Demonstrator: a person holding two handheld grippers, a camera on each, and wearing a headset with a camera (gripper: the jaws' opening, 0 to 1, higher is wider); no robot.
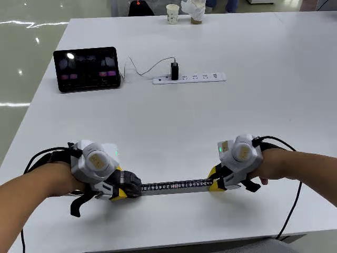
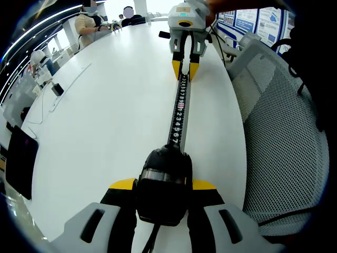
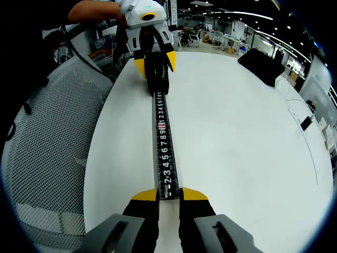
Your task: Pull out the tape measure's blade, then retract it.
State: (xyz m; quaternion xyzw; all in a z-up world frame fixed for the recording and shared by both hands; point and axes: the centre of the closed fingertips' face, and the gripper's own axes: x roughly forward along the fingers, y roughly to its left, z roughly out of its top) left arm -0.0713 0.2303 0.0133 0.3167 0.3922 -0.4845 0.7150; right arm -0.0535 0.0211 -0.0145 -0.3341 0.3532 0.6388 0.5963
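Black tape measure [image 1: 131, 185] is lying along the near edge of the table [image 1: 221, 116]. We are clenching its case in the left gripper [image 1: 122, 191] and pinching the tip of the extended blade [image 1: 174, 185] in the right gripper [image 1: 213, 184].

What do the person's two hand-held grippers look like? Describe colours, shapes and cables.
The left hand-held gripper and right hand-held gripper match: rounded pale grey housings with a tan label and small green light on top, black jaws tipped in yellow, and a black cable trailing from each. The forearms are bare.
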